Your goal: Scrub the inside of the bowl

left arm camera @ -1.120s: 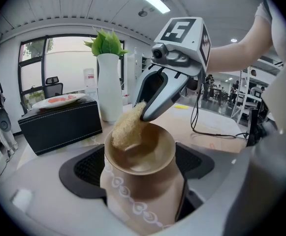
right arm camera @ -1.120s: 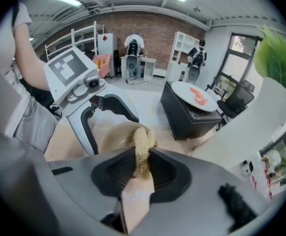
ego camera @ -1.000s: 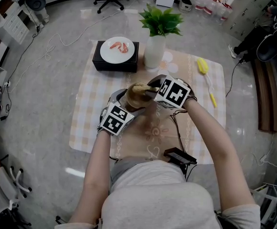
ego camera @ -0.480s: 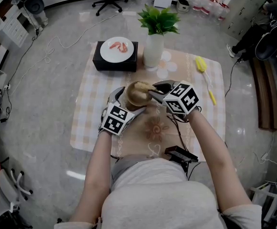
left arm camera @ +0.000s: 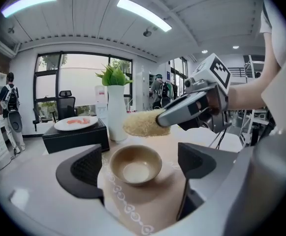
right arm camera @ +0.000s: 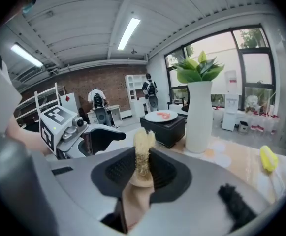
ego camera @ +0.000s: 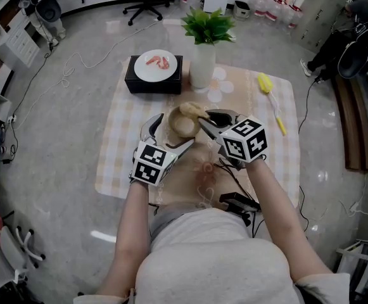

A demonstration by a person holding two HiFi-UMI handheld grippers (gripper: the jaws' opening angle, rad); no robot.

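Sitting free between wide fingers, the bowl rests on the worktop

Tan and empty, the bowl [left arm camera: 136, 165] stands upright on a beige mat [left arm camera: 147, 203] at the centre of the left gripper view. It lies between the two fingers [left arm camera: 86, 170] of the left gripper [left arm camera: 142, 163] and touches neither, with a gap on each side. Those fingers stand wide apart, clamping nothing, and have just been closing a touch.

Just above and behind the bowl's far rim hangs a yellowish, fibrous scrub pad [left arm camera: 142, 123], clear of the bowl. In the right gripper view the right gripper [right arm camera: 143, 163] has its fingers [right arm camera: 165, 171] pressed together on this pad, which stands edge-on between them and juts above the tips.

From the head view, bowl and pad sit mid-frame on the worktop [ego camera: 117, 144], which is covered by a checked cloth. Above them stands a white vase [ego camera: 203, 69] holding a green plant. A plate [ego camera: 156, 66] rests on a black box [ego camera: 133, 82] at upper left, and a yellow brush [ego camera: 268, 85] lies at upper right.
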